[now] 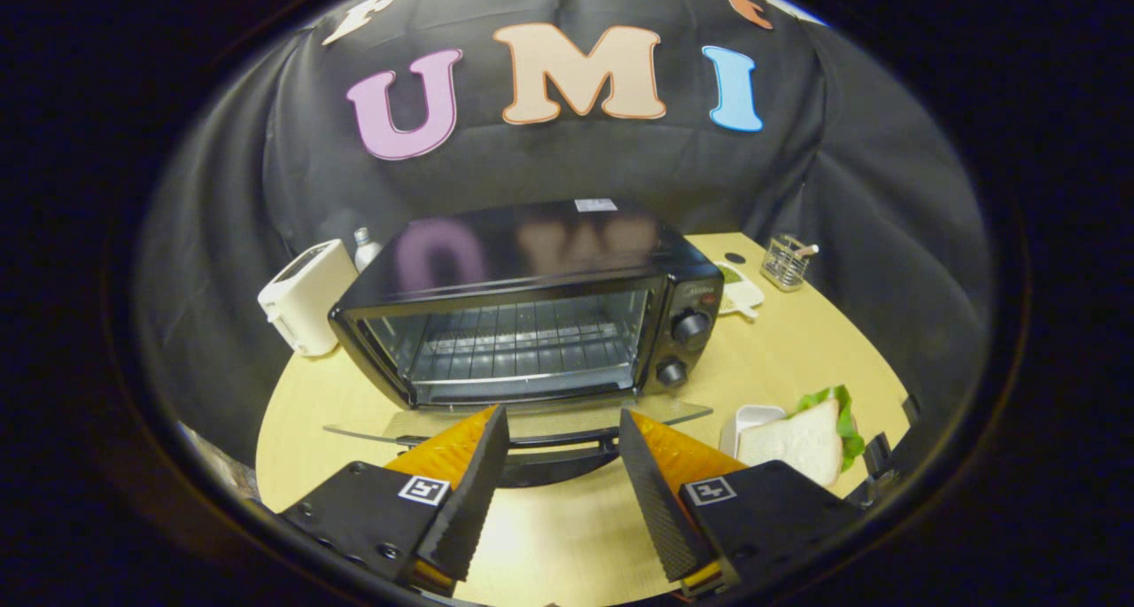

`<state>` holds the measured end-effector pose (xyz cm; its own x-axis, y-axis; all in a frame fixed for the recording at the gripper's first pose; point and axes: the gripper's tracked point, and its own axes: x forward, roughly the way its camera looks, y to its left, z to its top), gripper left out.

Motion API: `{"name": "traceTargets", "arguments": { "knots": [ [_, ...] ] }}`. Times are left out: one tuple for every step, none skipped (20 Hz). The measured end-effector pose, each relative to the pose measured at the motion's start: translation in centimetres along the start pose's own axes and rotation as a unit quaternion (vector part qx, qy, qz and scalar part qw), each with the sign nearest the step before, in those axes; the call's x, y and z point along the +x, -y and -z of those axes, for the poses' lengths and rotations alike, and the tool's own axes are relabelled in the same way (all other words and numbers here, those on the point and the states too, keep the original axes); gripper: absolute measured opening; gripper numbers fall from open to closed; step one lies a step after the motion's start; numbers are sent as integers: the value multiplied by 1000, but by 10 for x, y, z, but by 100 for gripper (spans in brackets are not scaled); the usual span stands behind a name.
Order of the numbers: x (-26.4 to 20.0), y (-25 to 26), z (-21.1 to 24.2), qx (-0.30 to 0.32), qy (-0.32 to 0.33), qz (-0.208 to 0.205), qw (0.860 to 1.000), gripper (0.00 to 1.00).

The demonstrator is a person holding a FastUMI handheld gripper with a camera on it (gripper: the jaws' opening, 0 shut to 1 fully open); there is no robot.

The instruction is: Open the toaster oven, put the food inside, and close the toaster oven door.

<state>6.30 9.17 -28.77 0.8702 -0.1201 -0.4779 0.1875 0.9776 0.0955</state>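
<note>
Holding our tool [563,430] open above the black toaster oven's [532,301] lowered glass door [523,423], we free it for the sandwich [802,439] on the bench [797,359].

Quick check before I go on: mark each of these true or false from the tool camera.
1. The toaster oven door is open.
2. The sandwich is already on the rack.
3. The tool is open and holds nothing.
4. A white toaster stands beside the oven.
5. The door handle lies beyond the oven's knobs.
1. True. The toaster oven has its glass door folded down flat.
2. False. The sandwich sits on the table, beside the tool's finger on that side; the rack is bare.
3. True. The tool has its fingers apart, gripping nothing.
4. True. The white toaster stands next to the oven.
5. False. The handle lies between the fingertips, nearer than the knobs.
</note>
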Motion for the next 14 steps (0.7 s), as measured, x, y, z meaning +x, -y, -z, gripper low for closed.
{"name": "traceTargets", "arguments": {
  "knots": [
    [-1,1,7,3,-4,1,1000,81],
    [-2,2,11,4,-6,2,1000,81],
    [-2,3,19,3,-12,3,1000,81],
    [-3,4,27,1,-21,6,1000,81],
    [-3,6,37,0,-31,11,999,81],
    [-3,8,46,-4,-40,18,999,81],
    [-2,9,56,-7,-45,25,999,81],
    [-1,11,64,-3,-47,32,998,81],
    [2,12,74,4,-50,37,998,81],
    [4,13,82,9,-57,40,998,81],
    [7,14,92,11,-67,42,997,81],
    [12,15,100,10,-74,44,996,81],
    [15,15,107,5,-82,45,996,81],
    [20,14,112,-3,-89,45,995,81]
  ]
}}
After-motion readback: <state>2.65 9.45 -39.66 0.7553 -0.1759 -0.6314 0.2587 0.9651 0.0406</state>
